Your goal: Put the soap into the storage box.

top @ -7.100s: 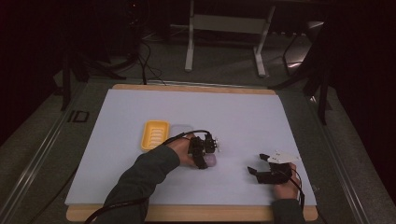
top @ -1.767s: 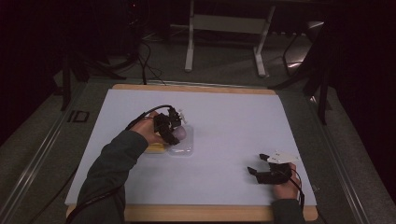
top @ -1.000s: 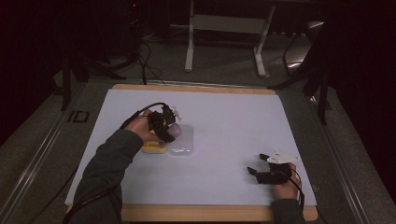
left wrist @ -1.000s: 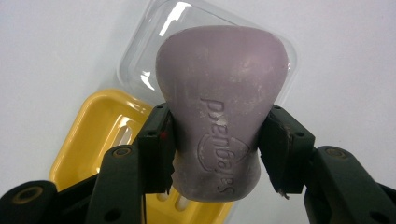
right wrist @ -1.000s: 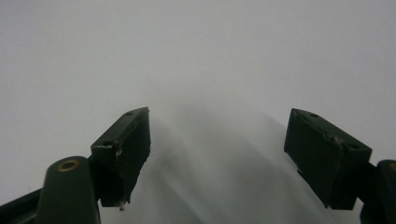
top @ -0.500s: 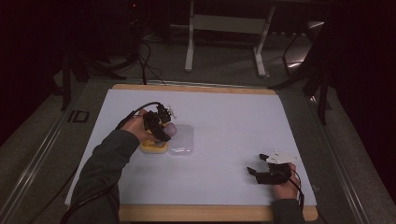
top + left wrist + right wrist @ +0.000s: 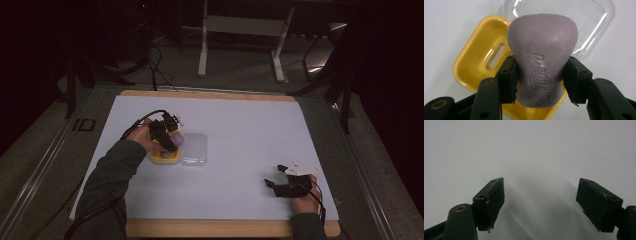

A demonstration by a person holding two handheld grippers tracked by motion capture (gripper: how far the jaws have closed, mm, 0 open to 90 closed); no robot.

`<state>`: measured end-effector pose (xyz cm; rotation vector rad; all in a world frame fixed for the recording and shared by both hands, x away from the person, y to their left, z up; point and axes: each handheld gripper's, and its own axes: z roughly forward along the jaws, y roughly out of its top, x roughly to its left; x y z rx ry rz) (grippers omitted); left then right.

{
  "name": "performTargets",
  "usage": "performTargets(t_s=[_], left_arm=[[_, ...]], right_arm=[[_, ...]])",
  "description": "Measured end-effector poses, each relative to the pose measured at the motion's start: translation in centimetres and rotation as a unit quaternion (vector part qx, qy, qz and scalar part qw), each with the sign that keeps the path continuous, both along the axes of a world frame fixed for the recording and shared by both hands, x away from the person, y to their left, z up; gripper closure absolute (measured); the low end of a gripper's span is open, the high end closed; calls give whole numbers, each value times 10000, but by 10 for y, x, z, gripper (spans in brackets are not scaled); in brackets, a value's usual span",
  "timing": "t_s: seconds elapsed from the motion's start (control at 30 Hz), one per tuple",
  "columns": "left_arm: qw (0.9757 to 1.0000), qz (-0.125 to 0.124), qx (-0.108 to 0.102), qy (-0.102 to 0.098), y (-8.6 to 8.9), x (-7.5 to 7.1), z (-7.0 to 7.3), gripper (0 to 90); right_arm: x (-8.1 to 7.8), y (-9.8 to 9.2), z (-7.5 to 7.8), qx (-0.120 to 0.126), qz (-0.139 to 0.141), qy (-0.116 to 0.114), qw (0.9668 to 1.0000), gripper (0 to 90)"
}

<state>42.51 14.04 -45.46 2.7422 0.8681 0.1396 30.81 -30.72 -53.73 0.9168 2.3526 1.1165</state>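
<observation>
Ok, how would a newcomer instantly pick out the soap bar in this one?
On the white table mat, look left of centre, where the left gripper is clamped on the soap bar above a yellow soap dish. It is dull purple, stamped Safeguard, unlike the clear lid beside the dish.

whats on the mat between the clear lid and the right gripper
Nothing: in the high view the white mat is bare from the clear lid across to the right gripper, which rests open near the mat's front edge.

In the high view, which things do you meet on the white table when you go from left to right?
Yellow plastic soap dish → clear plastic lid → right gripper, jaws open, in the person's hand.
</observation>
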Motion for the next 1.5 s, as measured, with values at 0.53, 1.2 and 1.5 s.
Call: performTargets(t_s=[0.53, 1.2, 1.5], left_arm=[[9998, 198, -56, 76, 4, 4, -9, 498], [9992, 388, -39, 111, 4, 8, -17, 496], [9980, 589, -198, 114, 9, 11, -18, 462]], right_arm=[[0, 1, 0, -65, 4, -17, 10000, 223], [0, 2, 0, -88, 13, -30, 10000, 224], [-1, 2, 0, -87, 13, -26, 10000, 223]])
